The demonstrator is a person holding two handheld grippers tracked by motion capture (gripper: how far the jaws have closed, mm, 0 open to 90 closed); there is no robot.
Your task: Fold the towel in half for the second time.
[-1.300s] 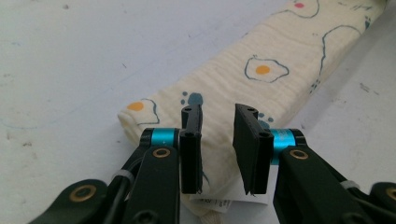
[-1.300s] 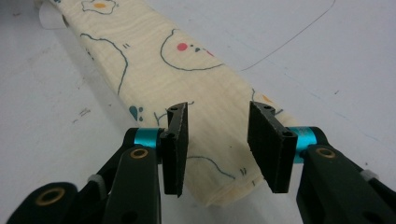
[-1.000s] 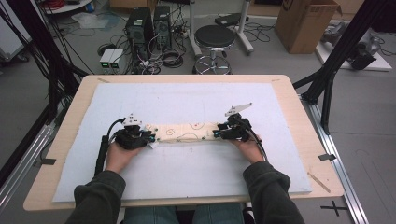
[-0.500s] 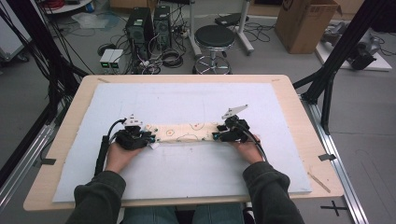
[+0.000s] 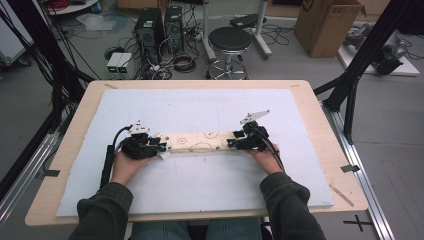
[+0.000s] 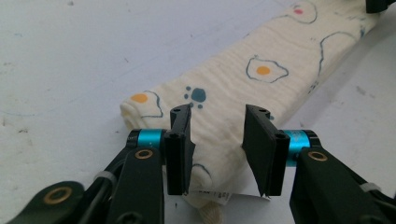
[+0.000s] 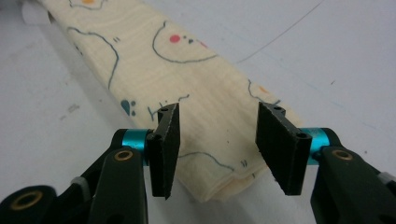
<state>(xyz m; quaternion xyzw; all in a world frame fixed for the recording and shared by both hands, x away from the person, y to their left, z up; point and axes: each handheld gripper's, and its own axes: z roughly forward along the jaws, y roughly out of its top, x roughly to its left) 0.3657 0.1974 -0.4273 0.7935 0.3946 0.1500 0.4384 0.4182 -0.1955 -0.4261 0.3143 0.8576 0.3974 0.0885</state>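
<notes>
Cloth, folded into a long cream strip, lies across the middle of the white-covered tabletop in the high view. The gripper views add its fried-egg print. The left gripper and right gripper, low and level at opposite ends, have just been opening; both are released, cloth between the jaws. Bare tabletop surrounds it.

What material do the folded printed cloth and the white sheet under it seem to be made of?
The cloth looks like soft cotton gauze, matte cream: its surface has fine crinkled ridges, and the folded edges are thick and rounded. The white sheet seems to be a foam or paper board, matte, with small scuffs and faint pen lines; which of the two I cannot tell.
</notes>
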